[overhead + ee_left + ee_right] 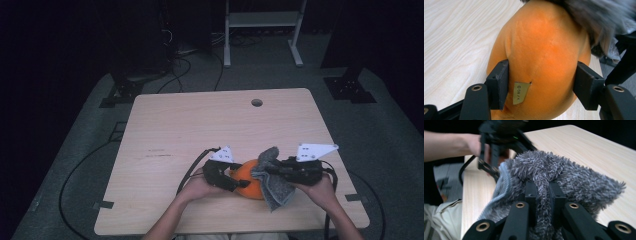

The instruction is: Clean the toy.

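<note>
Surface (175, 130): pale wood, carried the work near the person's edge.
Orange plush (544, 55): rested on the surface, braced so it wouldn't roll.
Grey cloth (574, 180): draped over the plush's top, apparently for wiping.
Left gripper (541, 85): jaws clamped on the plush's sides.
Right gripper (543, 195): jaws clenched on a cloth fold.

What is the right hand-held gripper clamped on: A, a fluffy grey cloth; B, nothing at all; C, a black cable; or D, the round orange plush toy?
A: in the right gripper view the right hand-held gripper has its black jaws pinched shut on a fold of fluffy grey cloth, while the round orange plush toy sits between the other gripper's jaws.
</note>
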Motion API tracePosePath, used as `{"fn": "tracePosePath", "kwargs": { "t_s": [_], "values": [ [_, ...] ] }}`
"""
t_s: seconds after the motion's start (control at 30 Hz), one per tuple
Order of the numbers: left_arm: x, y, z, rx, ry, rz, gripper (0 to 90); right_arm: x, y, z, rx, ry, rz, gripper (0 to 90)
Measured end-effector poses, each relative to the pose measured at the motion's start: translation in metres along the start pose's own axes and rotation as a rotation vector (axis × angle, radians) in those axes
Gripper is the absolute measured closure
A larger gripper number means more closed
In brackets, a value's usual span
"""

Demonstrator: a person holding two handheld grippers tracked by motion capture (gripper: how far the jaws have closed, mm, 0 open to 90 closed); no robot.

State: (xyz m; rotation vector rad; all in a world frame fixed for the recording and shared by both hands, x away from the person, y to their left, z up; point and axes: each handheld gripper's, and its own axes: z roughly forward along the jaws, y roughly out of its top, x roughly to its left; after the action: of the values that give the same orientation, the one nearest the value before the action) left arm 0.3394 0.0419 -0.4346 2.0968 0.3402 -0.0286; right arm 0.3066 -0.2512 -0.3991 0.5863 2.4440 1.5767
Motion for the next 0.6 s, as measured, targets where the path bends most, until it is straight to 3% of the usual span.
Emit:
{"fn": "tracePosePath", "kwargs": {
  "t_s": [0.13,0.23,0.33,0.43,0.53,0.6],
  "values": [
    [-0.002,0.0,-0.005,-0.05,0.006,0.0,39.3,-0.012,-0.021,-0.019,0.019,-0.063,0.07,79.8],
    [-0.004,0.009,-0.016,-0.081,0.025,0.006,41.5,-0.011,-0.017,-0.023,-0.024,-0.069,0.083,79.8],
    [-0.009,0.022,-0.033,-0.066,0.116,0.07,41.4,-0.011,0.001,-0.013,-0.045,-0.086,0.045,79.8],
    [-0.006,0.026,-0.052,-0.032,0.212,0.104,41.1,-0.018,0.016,0.003,-0.059,-0.088,0.04,79.8],
    [-0.002,0.019,-0.061,0.014,0.298,0.113,40.6,-0.024,0.024,0.027,-0.039,-0.086,0.037,79.8],
    [0.001,0.012,-0.061,0.034,0.333,0.108,40.2,-0.028,0.023,0.041,-0.028,-0.077,0.059,79.7]
  ]
}}
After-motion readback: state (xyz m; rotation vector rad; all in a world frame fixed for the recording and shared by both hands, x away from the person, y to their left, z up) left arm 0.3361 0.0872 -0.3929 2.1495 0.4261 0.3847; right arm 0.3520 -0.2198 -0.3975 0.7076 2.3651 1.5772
